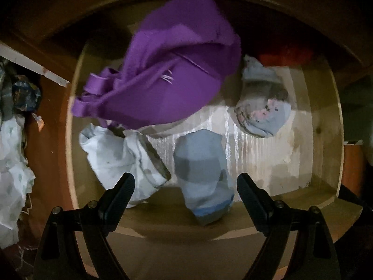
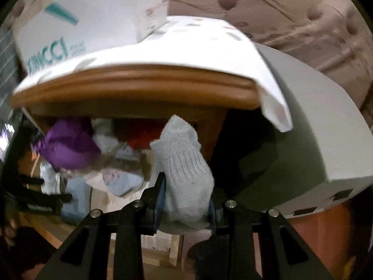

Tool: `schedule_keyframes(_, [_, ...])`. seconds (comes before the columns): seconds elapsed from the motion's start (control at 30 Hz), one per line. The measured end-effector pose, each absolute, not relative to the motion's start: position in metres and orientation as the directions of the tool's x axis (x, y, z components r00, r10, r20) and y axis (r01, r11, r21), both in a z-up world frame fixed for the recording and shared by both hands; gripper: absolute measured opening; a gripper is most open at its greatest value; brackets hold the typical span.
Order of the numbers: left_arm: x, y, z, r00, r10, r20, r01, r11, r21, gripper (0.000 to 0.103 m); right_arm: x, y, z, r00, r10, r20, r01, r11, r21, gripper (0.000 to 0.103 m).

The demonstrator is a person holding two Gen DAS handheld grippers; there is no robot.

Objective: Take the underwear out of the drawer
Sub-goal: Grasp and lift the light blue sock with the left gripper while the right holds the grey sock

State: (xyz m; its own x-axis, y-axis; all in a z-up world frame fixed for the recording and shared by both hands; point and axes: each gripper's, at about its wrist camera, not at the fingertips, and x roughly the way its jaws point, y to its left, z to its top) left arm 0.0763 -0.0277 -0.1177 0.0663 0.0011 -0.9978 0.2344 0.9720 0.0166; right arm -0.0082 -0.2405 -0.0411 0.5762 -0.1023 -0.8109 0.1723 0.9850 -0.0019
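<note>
We look straight down with the left gripper (image 1: 185,184) into the open drawer (image 1: 326,121), and its jaws stand spread wide with nothing pressed between them. Directly below the gap lies a pale blue garment (image 1: 202,175) with a brighter blue band at its near end, resting on the drawer's streaked pale floor. Just beside it on the left sits a crumpled white garment (image 1: 116,158) with a grey band along one edge. A large purple garment (image 1: 167,74) covers the upper middle of the drawer, its straps trailing toward the left wall and its lower edge overlapping the white one. Toward the right wall lies another blue-grey garment (image 1: 263,102) with pinkish marks, apart from the one under the jaws, and behind it a red cloth (image 1: 284,54) shows in the dark at the back. Outside the drawer on the left hangs a patterned white cloth (image 1: 11,158). Our right gripper (image 2: 186,200) is held outside and in front of the drawer, and its jaws pinch a ribbed grey sock (image 2: 184,163) that stands up between them, clear of the drawer's contents. From that view the drawer is under a brown wooden top (image 2: 139,81) draped with a white cloth (image 2: 186,44), and a white box (image 2: 93,16) with teal lettering sits on it. The purple garment (image 2: 70,147) is visible inside, blurred, with the pale pieces heaped near it. The left gripper (image 2: 46,200) appears dark at the lower left, over the drawer.
</note>
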Motion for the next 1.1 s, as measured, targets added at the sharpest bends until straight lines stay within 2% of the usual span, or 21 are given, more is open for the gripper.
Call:
schedule_keyframes(0.1, [0.081,-0.026,-0.125,0.047,0.018,-0.999,0.209,0.978,0.028,0.086,-0.012,-0.253,-0.041,0.587,-0.095,-0.804,0.217,0.975,0.044,0.031])
schedule_keyframes(0.37, [0.096,-0.027,-0.144,-0.04,0.074,-0.996,0.182,0.981,0.066,0.082,-0.028,-0.297,-0.009,0.624,-0.183,-0.76,0.332,0.942,0.045,0.031])
schedule_keyframes(0.6, [0.105,-0.024,-0.158,-0.114,0.067,-0.991,0.176,0.983,0.046,0.082,-0.036,-0.316,0.005,0.629,-0.265,-0.731,0.377,0.926,-0.011,0.031])
schedule_keyframes(0.97, [0.119,-0.026,-0.171,-0.207,0.085,-0.975,0.14,0.989,0.056,0.086,-0.034,-0.321,0.004,0.641,-0.223,-0.735,0.365,0.93,0.036,0.031])
schedule_keyframes(1.03, [0.119,-0.026,-0.17,-0.201,0.08,-0.976,0.139,0.989,0.053,0.083,-0.034,-0.321,0.004,0.642,-0.216,-0.735,0.361,0.932,0.041,0.031])
schedule_keyframes(1.1, [0.121,-0.029,-0.168,-0.191,0.066,-0.979,0.15,0.988,0.038,0.071,-0.035,-0.32,0.005,0.645,-0.213,-0.734,0.357,0.933,0.044,0.031])
